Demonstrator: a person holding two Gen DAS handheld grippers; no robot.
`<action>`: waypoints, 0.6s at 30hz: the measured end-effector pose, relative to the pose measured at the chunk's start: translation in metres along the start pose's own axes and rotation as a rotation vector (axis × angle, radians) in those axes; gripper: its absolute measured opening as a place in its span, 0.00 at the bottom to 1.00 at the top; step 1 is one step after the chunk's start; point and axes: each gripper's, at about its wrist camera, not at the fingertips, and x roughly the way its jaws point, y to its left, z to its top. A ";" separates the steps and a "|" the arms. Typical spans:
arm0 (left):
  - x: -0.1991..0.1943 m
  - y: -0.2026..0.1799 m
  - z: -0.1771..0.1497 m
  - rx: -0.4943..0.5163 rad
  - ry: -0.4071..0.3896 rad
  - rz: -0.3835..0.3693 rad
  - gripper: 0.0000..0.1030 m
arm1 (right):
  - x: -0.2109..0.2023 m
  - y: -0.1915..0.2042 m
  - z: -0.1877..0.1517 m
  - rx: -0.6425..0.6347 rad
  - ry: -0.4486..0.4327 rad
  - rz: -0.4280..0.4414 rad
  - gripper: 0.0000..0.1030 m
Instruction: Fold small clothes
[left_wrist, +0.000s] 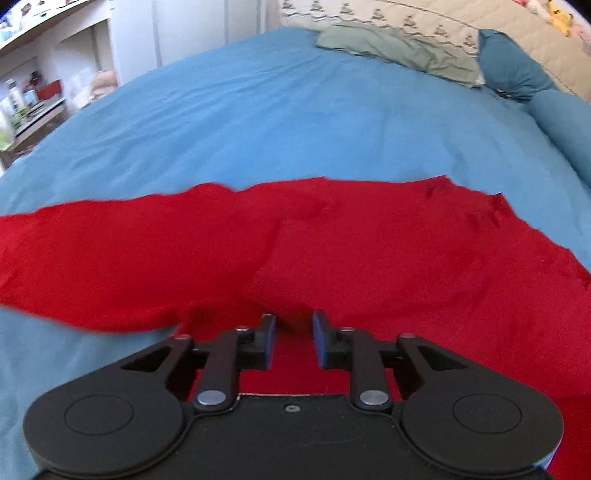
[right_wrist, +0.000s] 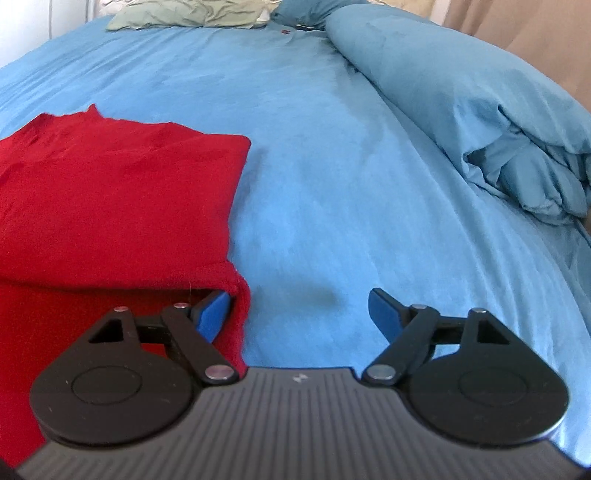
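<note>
Red garment partly folded on the bed

Red garment (left_wrist: 369, 251) lies spread on the blue bed sheet (left_wrist: 258, 129), and I judge the folding to be somewhere in the middle. In my left view a flap of it is raised and doubled over toward the left, with a crease running through the cloth. In my right view the right side already shows a straight folded edge with a second layer beneath. What is left, as I read it, is to lay that flap flat and bring the piece down to a compact shape.

A rolled blue duvet (right_wrist: 480, 122) sits along the right side of the bed, with a green pillow (left_wrist: 399, 51) at the head, both well apart from the garment.

My left tool (left_wrist: 293, 332) has its jaws narrowly parted over the red cloth; I cannot tell whether they pinch any of it. My right tool (right_wrist: 299, 310) is released and wide, its left finger touching the garment's lower right corner, its right finger over bare sheet.
</note>
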 end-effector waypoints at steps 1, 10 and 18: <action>-0.006 0.004 -0.002 0.004 0.005 0.035 0.31 | -0.004 0.002 0.000 -0.013 0.002 -0.007 0.93; -0.040 -0.013 0.012 0.145 -0.104 -0.037 0.75 | -0.027 0.034 0.034 0.042 -0.067 0.349 0.98; 0.010 -0.051 0.014 0.196 -0.037 -0.136 0.75 | 0.022 0.032 0.014 0.188 0.040 0.369 0.97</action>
